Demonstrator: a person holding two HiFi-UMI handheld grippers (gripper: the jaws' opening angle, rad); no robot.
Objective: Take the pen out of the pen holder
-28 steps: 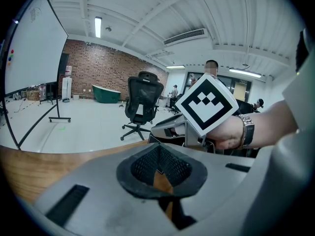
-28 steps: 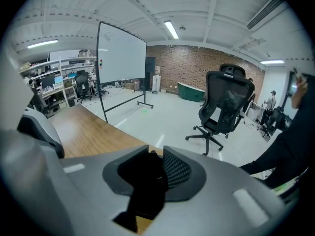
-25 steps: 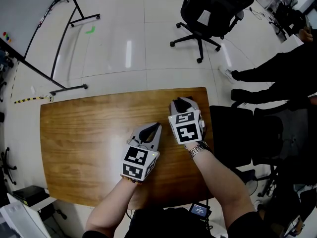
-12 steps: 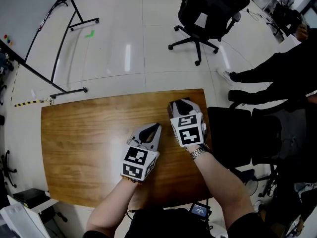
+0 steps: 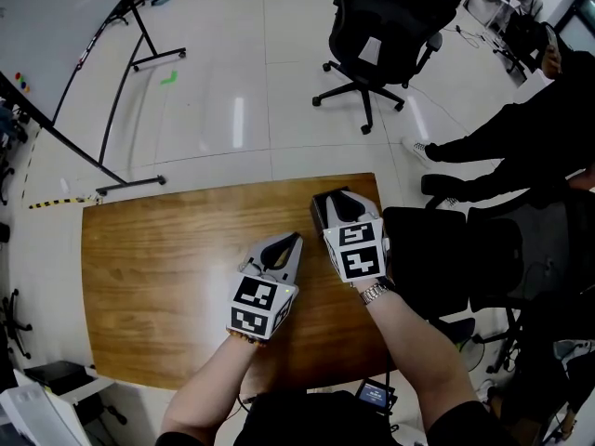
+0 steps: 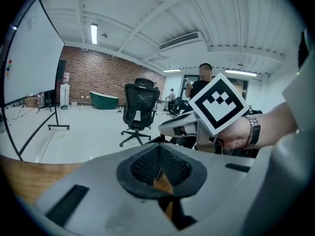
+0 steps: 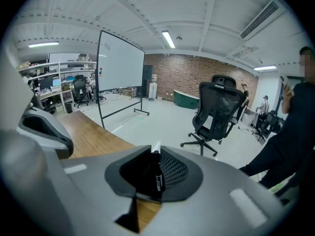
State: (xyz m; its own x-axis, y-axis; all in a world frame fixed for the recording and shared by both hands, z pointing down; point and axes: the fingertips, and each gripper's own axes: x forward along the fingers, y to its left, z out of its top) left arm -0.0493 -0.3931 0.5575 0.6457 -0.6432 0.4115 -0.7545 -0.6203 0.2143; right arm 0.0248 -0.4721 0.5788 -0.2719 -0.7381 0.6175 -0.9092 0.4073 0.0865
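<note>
A black pen (image 7: 157,176) stands upright between the pads of my right gripper (image 7: 156,170), which is shut on it. Its jaws have just been closing on the pen. From the head view, the right gripper (image 5: 341,197) hangs over the dark pen holder (image 5: 320,214) near the far right edge of the wooden table (image 5: 158,268). The pen itself is hidden there. My left gripper (image 5: 295,239) sits lower left of the right one, its jaws (image 6: 158,167) shut with nothing between them. Most of the holder is covered by the right gripper.
A black office chair (image 5: 376,26) stands on the floor beyond the table. A second black chair (image 5: 437,249) is tight against the table's right edge, with a person in black (image 5: 521,128) seated further right. A whiteboard stand (image 5: 102,91) is at the far left.
The right gripper has risen a little above the pen holder. The left gripper has barely shifted. The head view has tilted slightly.
</note>
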